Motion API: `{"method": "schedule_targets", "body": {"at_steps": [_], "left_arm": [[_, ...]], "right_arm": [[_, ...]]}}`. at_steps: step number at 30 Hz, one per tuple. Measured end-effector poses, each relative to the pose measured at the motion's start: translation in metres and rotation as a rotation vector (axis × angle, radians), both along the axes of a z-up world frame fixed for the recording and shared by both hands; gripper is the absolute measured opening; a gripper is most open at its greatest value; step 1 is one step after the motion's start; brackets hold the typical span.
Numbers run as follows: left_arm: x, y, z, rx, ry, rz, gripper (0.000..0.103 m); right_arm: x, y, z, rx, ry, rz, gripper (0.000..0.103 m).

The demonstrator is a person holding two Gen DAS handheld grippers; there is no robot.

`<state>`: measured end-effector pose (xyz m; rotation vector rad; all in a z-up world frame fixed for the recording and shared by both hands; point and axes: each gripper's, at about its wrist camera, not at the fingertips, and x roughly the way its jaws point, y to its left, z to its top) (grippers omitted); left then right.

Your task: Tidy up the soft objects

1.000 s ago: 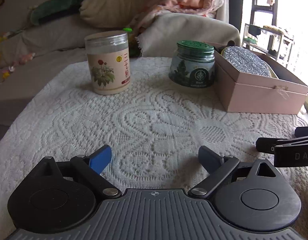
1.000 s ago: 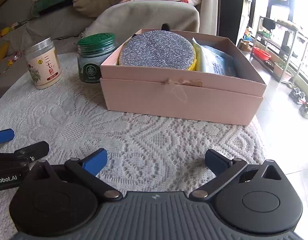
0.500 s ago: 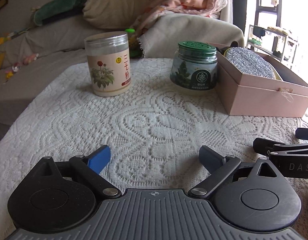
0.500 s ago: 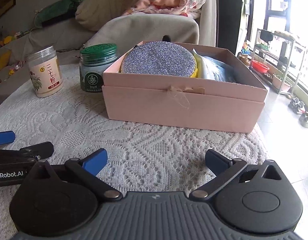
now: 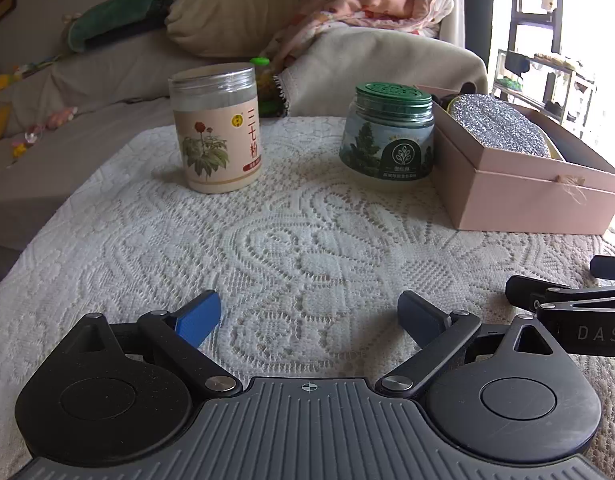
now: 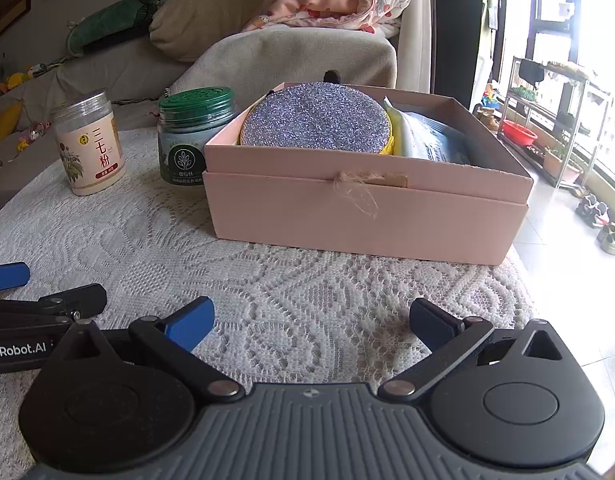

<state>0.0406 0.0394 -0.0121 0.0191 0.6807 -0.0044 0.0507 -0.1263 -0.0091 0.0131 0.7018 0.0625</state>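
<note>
A pink open box (image 6: 367, 208) stands on the lace-covered table; it also shows in the left wrist view (image 5: 539, 196). Inside it lie a round silver glitter pad (image 6: 315, 120) over something yellow, and a light blue soft pack (image 6: 435, 140). My left gripper (image 5: 309, 316) is open and empty, low over the lace cloth (image 5: 291, 240). My right gripper (image 6: 311, 320) is open and empty in front of the box. Each gripper's side shows in the other's view.
A white jar with a flower label (image 5: 215, 128) and a green-lidded jar (image 5: 389, 132) stand on the cloth left of the box. Behind the table is a sofa with a beige pillow (image 5: 231, 16), a pink blanket (image 5: 359, 4) and a green plush (image 5: 119, 12).
Both grippers have tilted up a little, so the sofa and box show fuller. Both stay open and empty.
</note>
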Motion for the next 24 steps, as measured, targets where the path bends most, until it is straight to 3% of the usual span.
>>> {"method": "schedule_targets", "body": {"at_steps": [24], "left_arm": [[-0.0002,-0.0007,0.0002,-0.003,0.000,0.002,0.099]], "right_arm": [[0.0002,0.0004,0.0000,0.000,0.000,0.000,0.103]]}}
